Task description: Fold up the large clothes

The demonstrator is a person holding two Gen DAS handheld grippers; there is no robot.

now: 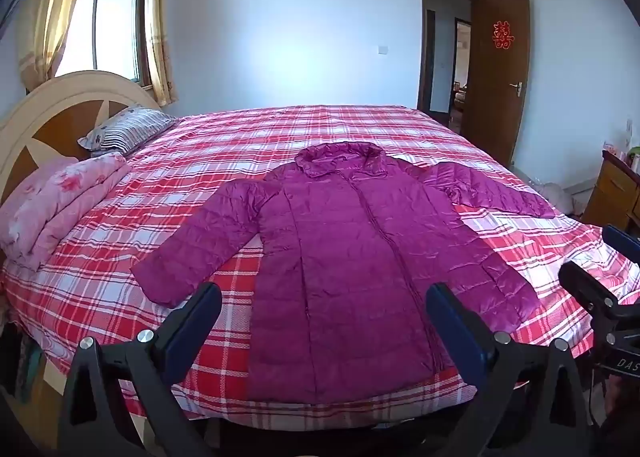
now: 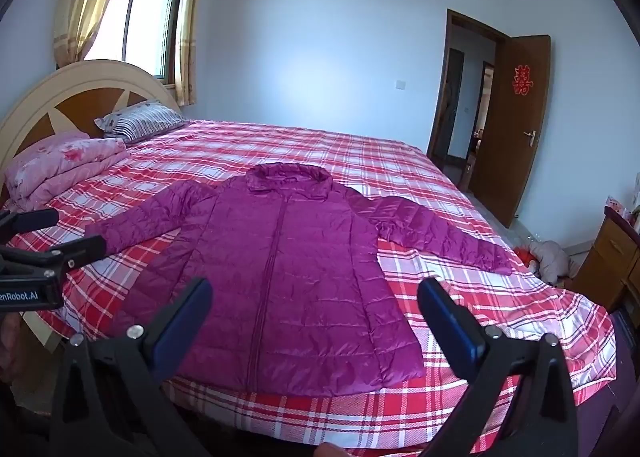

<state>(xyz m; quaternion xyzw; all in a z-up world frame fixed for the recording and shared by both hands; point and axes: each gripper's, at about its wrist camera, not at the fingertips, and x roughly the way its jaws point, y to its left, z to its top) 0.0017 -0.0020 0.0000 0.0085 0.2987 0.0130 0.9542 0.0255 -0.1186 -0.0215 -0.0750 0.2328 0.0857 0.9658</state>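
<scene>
One purple puffer jacket [image 1: 360, 257] lies flat, front up, both sleeves spread, near the front edge of the bed [image 1: 360, 129], which is covered in red plaid. The left gripper [image 1: 324, 309] and right gripper [image 2: 316, 305] hover above its hem, jaws wide, holding nothing. By the headboard [image 1: 60, 113] lie one striped pillow [image 1: 124, 131] and one folded pink quilt [image 1: 56, 201]. One door [image 1: 500, 69] stands open.
</scene>
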